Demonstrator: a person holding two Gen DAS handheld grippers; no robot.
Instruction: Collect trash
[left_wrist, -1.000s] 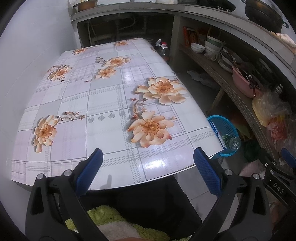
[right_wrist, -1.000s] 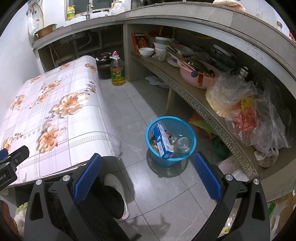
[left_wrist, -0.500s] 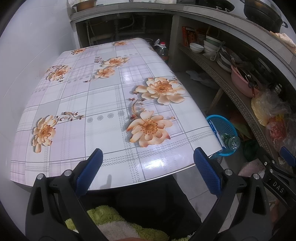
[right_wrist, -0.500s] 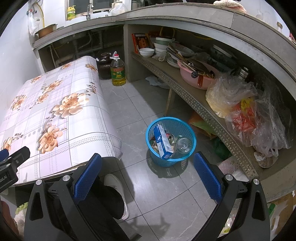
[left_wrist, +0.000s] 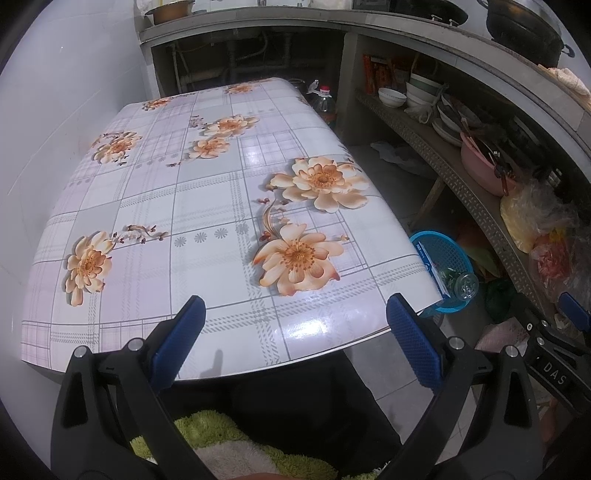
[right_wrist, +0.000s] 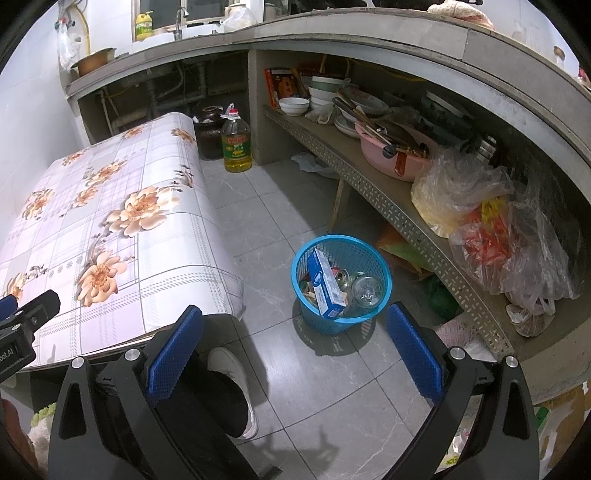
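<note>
A blue plastic basket (right_wrist: 380, 258) stands on the tiled floor right of the table, holding a blue-and-white carton (right_wrist: 325, 284), a glass jar (right_wrist: 367, 291) and a can. The left wrist view shows the same basket (left_wrist: 448, 254) past the table's right edge. My right gripper (right_wrist: 295, 350) hovers open above the floor just before the basket, nothing between its blue pads. My left gripper (left_wrist: 295, 339) is open over the near edge of the floral table (left_wrist: 207, 206), also holding nothing. No loose trash shows on the tabletop.
A curved shelf (right_wrist: 369, 184) on the right carries bowls, a pink basin (right_wrist: 391, 151) and plastic bags (right_wrist: 480, 221). An oil bottle (right_wrist: 236, 144) and a dark jar stand on the floor at the back. A person's white shoe (right_wrist: 236, 384) is beneath my right gripper.
The left view has drifted slightly; the table sits a little lower in frame. The right gripper holds nearly still. Both stay open.
</note>
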